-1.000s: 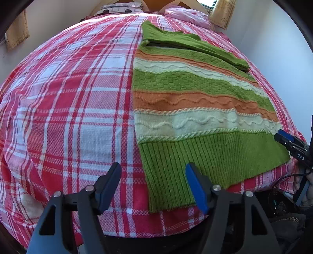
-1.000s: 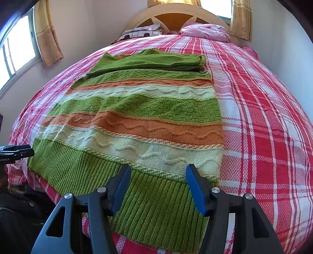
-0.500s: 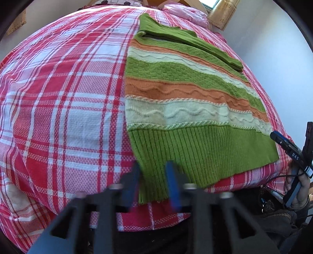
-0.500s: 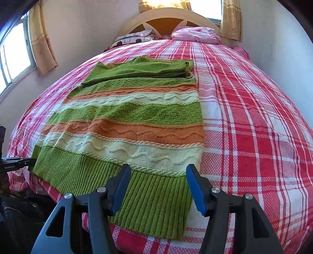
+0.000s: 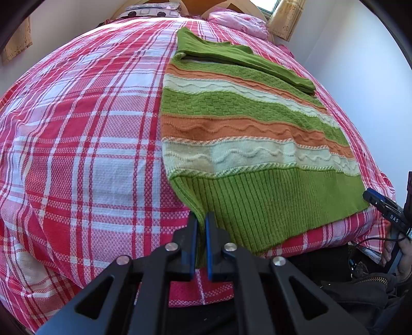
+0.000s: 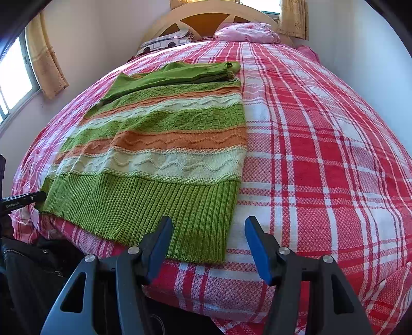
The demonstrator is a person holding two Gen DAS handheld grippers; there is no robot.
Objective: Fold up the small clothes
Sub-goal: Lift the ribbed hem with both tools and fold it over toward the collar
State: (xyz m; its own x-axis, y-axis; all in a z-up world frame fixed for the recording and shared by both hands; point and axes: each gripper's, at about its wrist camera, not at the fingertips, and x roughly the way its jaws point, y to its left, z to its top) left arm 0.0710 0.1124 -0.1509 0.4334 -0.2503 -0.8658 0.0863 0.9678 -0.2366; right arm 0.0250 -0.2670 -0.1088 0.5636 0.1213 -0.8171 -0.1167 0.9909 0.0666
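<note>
The left tool [image 5: 201, 221] is clenched on the near left hem corner of the striped sweater [image 5: 247, 144], lifting that corner slightly off the bed [image 5: 85, 144]. The right tool [image 6: 208, 229] is released, its fingers straddling the sweater's near right hem corner. The sweater lies flat on the plaid bedspread, green sleeves folded across its top. Pillows [image 6: 244, 32] sit by the headboard [image 6: 206, 15] beyond.
</note>
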